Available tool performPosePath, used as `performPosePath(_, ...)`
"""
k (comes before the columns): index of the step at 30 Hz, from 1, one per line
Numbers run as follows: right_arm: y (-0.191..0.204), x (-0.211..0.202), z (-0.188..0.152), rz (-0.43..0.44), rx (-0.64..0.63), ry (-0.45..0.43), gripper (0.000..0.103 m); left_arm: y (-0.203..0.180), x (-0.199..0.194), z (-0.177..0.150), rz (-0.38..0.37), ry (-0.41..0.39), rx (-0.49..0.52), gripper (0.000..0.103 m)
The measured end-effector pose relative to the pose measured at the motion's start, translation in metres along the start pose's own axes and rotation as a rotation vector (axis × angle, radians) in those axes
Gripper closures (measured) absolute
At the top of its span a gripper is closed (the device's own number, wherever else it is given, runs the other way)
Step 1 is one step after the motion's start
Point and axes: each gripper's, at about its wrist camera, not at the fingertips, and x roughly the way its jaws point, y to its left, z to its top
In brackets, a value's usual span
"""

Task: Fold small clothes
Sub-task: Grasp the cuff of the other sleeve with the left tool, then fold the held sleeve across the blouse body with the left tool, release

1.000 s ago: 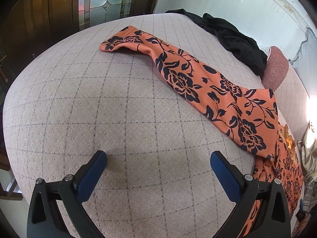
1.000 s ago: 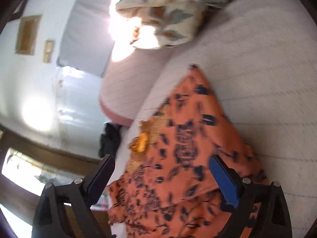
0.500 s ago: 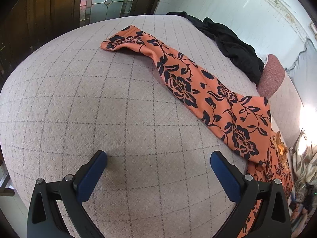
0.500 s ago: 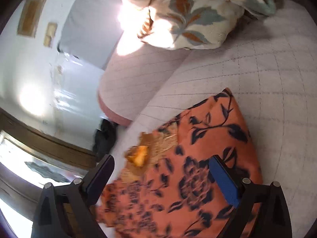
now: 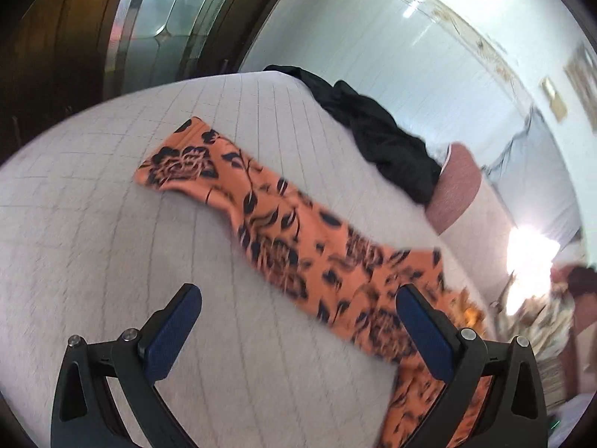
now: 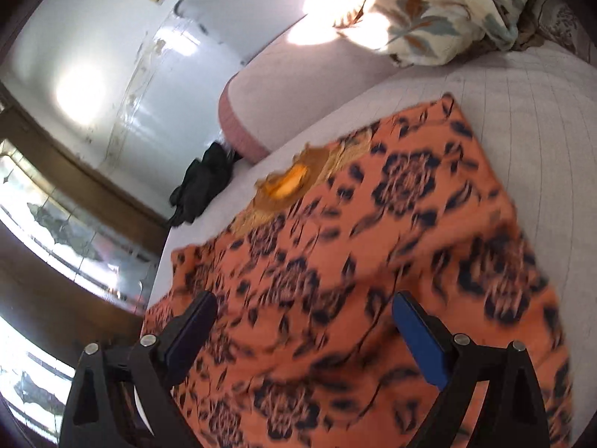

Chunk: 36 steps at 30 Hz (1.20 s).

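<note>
The orange floral garment point(image 5: 294, 246) lies spread across the quilted bed point(image 5: 93, 231), one long sleeve running toward the upper left of the left view. It looks thin, soft and limp; a hem or sleeve end seems the best place to pinch. The left gripper point(image 5: 298, 321) and right gripper point(image 6: 304, 321) both hang with jaws spread, empty. Motion blur smears the print, and the lower hem is cut off, so its shape is probably a tunic.
</note>
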Motion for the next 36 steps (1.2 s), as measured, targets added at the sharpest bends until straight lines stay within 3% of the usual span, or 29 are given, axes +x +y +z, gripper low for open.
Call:
performPosePath(5,-0.002,0.004,-0.032,-0.029,-0.019,0.0,0.007,0.049,0.043,0.045,-0.114,0.068,-0.291,0.001)
performPosePath(10,0.002,-0.014,-0.023,-0.031,-0.048,-0.069,0.007,0.072,0.068,0.063,-0.112,0.092,-0.466,0.001)
performPosePath(11,0.003,-0.015,-0.022,-0.03,-0.048,-0.075,0.007,0.075,0.071,0.064,-0.106,0.086,-0.49,0.006)
performPosePath(13,0.003,-0.015,-0.021,-0.03,-0.061,-0.08,0.007,0.074,0.073,0.068,-0.045,0.076,-0.479,0.033)
performPosePath(14,0.004,-0.016,-0.021,-0.035,-0.069,-0.085,0.007,0.069,0.079,0.072,0.03,0.112,-0.44,0.089)
performPosePath(15,0.003,-0.016,-0.021,-0.039,-0.077,-0.093,0.007,0.067,0.084,0.074,0.094,0.148,-0.415,0.099)
performPosePath(18,-0.002,-0.021,-0.019,-0.051,-0.073,-0.127,0.007,0.029,0.07,0.084,0.24,0.085,-0.244,0.099)
performPosePath(22,-0.014,-0.03,-0.013,-0.026,-0.014,-0.162,0.007,-0.083,0.029,0.083,0.223,-0.063,0.074,0.099)
performPosePath(25,-0.02,-0.036,-0.01,-0.005,0.012,-0.174,0.007,-0.188,-0.003,0.054,0.09,-0.133,0.281,0.099)
performPosePath(28,-0.023,-0.047,-0.008,0.011,0.027,-0.201,0.007,-0.285,-0.022,0.006,-0.076,-0.134,0.442,0.099)
performPosePath(32,-0.037,-0.059,-0.005,0.025,0.08,-0.233,0.007,-0.389,-0.021,-0.07,-0.263,-0.058,0.603,0.099)
performPosePath(36,-0.051,-0.067,-0.002,0.027,0.125,-0.248,0.007,-0.455,0.016,-0.137,-0.362,0.082,0.69,0.095)
